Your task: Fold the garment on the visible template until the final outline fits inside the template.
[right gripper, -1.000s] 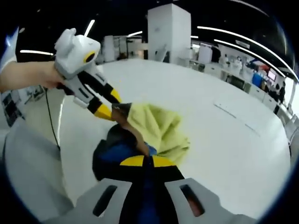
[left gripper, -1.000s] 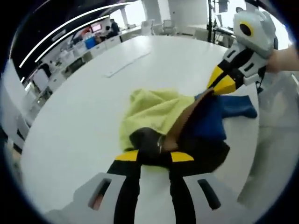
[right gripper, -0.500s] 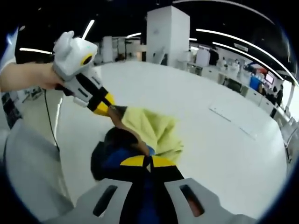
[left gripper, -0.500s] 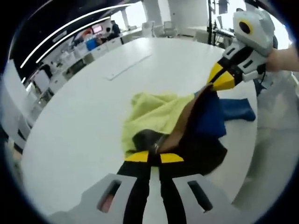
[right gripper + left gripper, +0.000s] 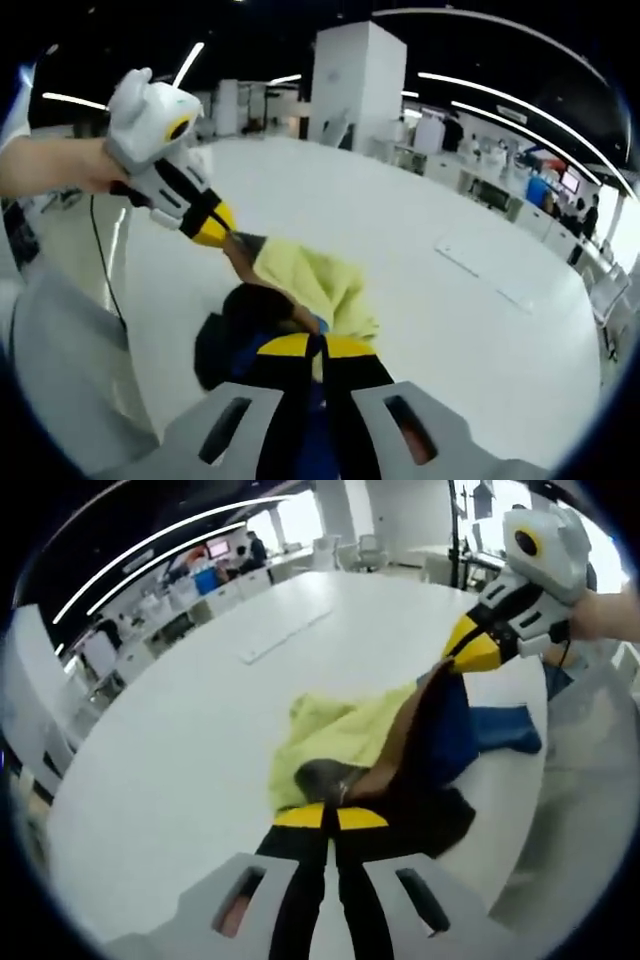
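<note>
Two tools, both mine, are clenched on one garment [image 5: 400, 745]; my left tool [image 5: 331, 818] pinches a dark fold of it low in the left gripper view, jaws drawn nearly together with cloth between the yellow tips; my right tool [image 5: 470, 652] grips the far end of a brown-edged band that runs taut between the two, so I judge I am holding that edge up and stretched to carry it over as a fold. The garment lies bunched on the white tabletop [image 5: 180, 740], nearer its right-hand edge than its middle; pale yellow cloth spreads on the left, dark cloth sits under my left tool, and a blue part trails toward the right edge.

From the right gripper view the left tool [image 5: 213, 226] comes in held by a hand [image 5: 55, 168], biting the corner of the yellow cloth, while my right tool [image 5: 309, 347] is closed on dark and blue fabric.

No template outline is plain to me on the tabletop; it may lie under the heap. How the layers stack beneath the lifted band is hidden, and the blue part's end is hard to make out. A flat pale strip [image 5: 485, 272] lies well apart.
</note>
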{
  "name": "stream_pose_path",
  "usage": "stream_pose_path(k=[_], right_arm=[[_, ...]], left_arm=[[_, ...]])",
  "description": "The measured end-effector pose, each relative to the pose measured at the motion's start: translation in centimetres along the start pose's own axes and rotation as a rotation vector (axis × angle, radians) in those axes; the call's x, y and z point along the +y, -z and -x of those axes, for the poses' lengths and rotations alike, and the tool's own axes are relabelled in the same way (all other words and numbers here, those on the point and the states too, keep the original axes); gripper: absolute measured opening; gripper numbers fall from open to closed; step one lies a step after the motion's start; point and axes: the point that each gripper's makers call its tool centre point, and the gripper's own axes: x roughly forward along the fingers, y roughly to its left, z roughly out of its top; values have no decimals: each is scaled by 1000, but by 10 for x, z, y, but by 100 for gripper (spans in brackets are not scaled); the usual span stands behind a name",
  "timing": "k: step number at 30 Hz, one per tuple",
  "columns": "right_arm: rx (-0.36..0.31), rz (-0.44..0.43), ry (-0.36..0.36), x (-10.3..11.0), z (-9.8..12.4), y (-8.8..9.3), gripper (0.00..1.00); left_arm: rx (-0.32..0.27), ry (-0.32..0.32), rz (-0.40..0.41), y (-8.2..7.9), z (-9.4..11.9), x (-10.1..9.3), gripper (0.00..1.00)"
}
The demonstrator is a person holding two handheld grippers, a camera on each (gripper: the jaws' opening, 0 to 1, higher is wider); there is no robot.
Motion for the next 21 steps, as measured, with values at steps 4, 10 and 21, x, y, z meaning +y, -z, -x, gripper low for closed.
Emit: stream_pose_path(k=[4,10,21], right_arm=[[-11,0,19,-3,6,-4,3],[-44,-7,44,-6,18,-16,3],[-109,19,82,-6,41,-42,3]], left_arm=[[-19,-10,3,-7,6,-1,0],[-59,-24,13,-24,19,-4,0],[-111,-42,101,-43,40,-7,0]])
